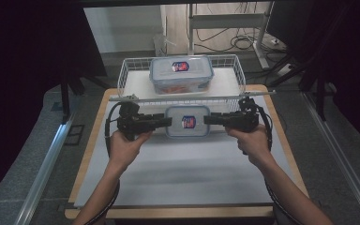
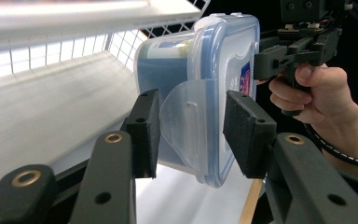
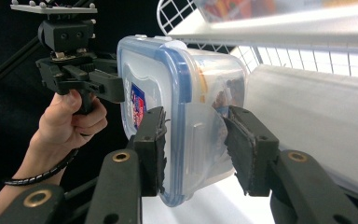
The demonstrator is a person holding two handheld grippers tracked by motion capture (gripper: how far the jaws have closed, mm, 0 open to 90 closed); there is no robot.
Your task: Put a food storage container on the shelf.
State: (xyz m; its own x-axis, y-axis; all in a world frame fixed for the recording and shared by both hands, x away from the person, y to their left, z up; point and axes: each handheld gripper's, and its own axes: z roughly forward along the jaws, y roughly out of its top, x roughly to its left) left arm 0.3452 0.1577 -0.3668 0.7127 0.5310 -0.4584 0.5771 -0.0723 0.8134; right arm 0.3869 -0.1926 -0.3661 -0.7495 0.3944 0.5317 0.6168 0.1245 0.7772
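Note:
A clear plastic container (image 1: 187, 123) with a blue-rimmed lid and a red-and-blue label lies on the white table top, just in front of a wire basket. My left gripper (image 1: 168, 122) stands open at its left end. In the left gripper view the pads (image 2: 144, 126) straddle the clear latch flap (image 2: 186, 126), with small gaps showing. At the opposite end my right gripper (image 1: 206, 119) is open in the same way, its jaws either side of the other latch flap (image 3: 200, 140). Each gripper view also shows the other hand and its gripper beyond the container (image 3: 168, 70).
A white wire basket (image 1: 126, 75) stands at the back of the table and holds a second, larger container (image 1: 181, 74) with a blue lid. White table top (image 1: 183, 173) stretches toward the person. Dark curtains and cables surround the table.

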